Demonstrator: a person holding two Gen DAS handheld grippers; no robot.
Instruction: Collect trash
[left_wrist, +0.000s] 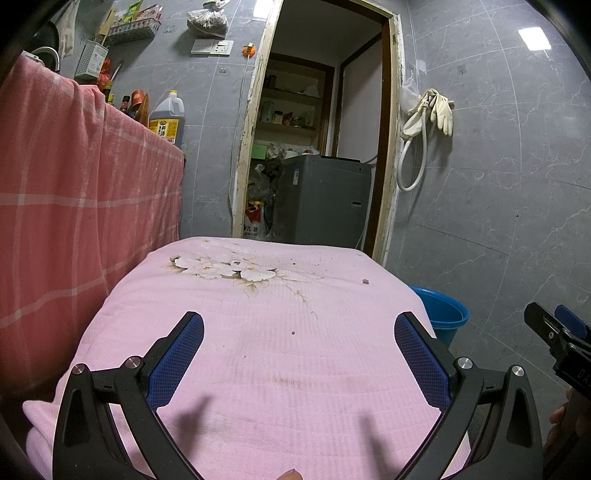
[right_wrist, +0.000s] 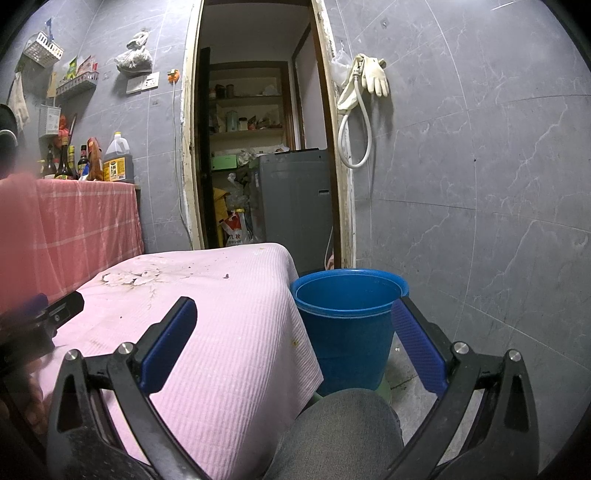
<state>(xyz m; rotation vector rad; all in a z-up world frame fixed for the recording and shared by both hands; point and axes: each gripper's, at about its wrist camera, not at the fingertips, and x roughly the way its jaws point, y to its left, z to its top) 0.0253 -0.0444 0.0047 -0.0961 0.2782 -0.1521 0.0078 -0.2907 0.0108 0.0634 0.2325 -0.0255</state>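
Left wrist view is showing the left gripper (left_wrist: 299, 334) hovering spread wide and empty over the pink cloth (left_wrist: 258, 369), where only specks (left_wrist: 365, 281) are lying. Right gripper (right_wrist: 293, 319) is likewise gaping, holding nothing. Bucket (right_wrist: 349, 295) is standing beside the table; its visible inside looks empty, so this fits collecting done or pending.

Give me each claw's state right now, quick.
Left claw: open, holding nothing, over the pink cloth.
Right claw: open, holding nothing, near the blue bucket.
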